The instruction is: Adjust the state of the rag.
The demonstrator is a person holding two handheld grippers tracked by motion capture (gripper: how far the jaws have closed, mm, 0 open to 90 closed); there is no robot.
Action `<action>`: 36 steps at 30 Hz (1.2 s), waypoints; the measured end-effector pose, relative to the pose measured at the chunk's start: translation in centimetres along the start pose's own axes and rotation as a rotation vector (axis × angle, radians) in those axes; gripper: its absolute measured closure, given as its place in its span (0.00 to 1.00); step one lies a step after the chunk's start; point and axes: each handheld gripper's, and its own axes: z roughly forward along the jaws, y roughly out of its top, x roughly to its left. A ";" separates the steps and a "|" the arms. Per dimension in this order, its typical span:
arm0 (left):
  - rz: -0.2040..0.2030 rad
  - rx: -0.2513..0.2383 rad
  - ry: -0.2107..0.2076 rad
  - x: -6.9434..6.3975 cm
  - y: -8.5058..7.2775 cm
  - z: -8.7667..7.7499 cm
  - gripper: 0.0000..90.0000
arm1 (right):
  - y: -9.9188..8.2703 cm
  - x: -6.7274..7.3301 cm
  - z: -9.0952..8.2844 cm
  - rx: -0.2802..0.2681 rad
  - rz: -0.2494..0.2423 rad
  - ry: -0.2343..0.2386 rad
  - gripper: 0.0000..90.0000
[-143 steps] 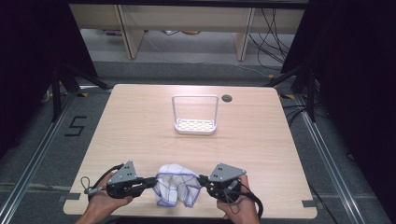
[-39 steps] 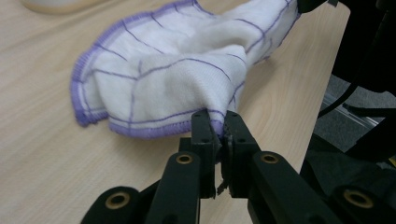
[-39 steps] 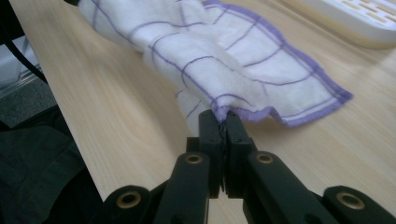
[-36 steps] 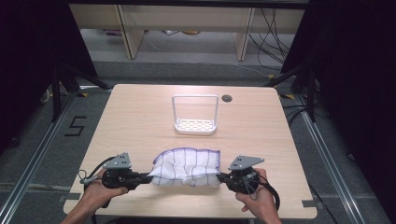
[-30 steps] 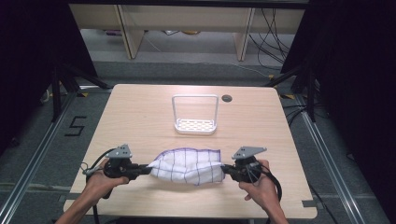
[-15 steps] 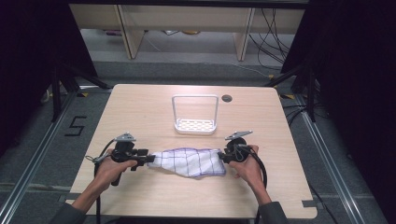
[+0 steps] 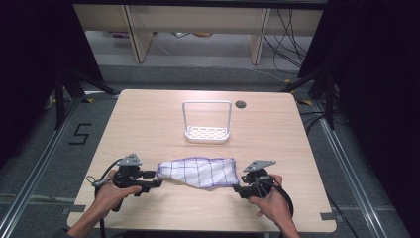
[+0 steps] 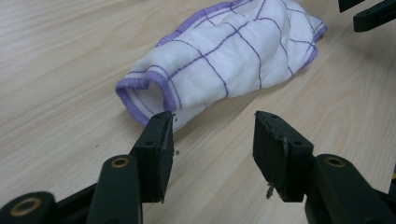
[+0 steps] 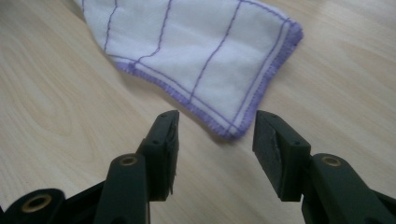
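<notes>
Left gripper [image 8: 212, 140] with jaws parted, just been opening, nothing between the pads; checked cloth [image 8: 224, 60] lying just ahead, its rolled purple hem near the left pad. Right gripper [image 9: 215, 137] likewise apart, just been opening, cloth corner just ahead of its tips. Farther off, beyond the cloth, white wire rack [image 7: 206, 133] on wooden table [image 7: 148, 114].

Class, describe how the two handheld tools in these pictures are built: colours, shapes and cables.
Each tool, left tool and right tool, is black, topped by a grey three-cornered plate and trailing a black cable. In the gripper views, two flat black jaws show brass-coloured pivot pins. No sleeves are visible.
</notes>
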 end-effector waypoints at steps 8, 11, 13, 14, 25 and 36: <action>0.026 0.009 0.026 -0.8 0.5 1.9 0.50 | 0.2 0.5 1.9 0.010 -0.010 -0.012 0.57; 0.028 -0.005 0.052 -0.8 0.9 2.5 0.49 | 0.5 0.0 2.9 0.021 -0.009 -0.032 0.65; 0.040 -0.004 0.064 -0.5 1.3 3.1 0.53 | 0.6 -0.5 3.5 0.023 -0.039 -0.029 0.79; 0.048 -0.002 0.071 -0.4 1.5 3.4 0.55 | 0.8 -0.6 3.5 0.028 -0.036 -0.023 0.85; 0.097 -0.081 0.020 0.0 3.7 2.3 0.95 | 2.1 -0.6 0.9 -0.044 -0.117 0.004 0.95; 0.052 -0.091 -0.141 -1.3 4.3 -0.5 0.95 | 2.1 -1.2 -2.0 -0.062 -0.057 0.040 0.94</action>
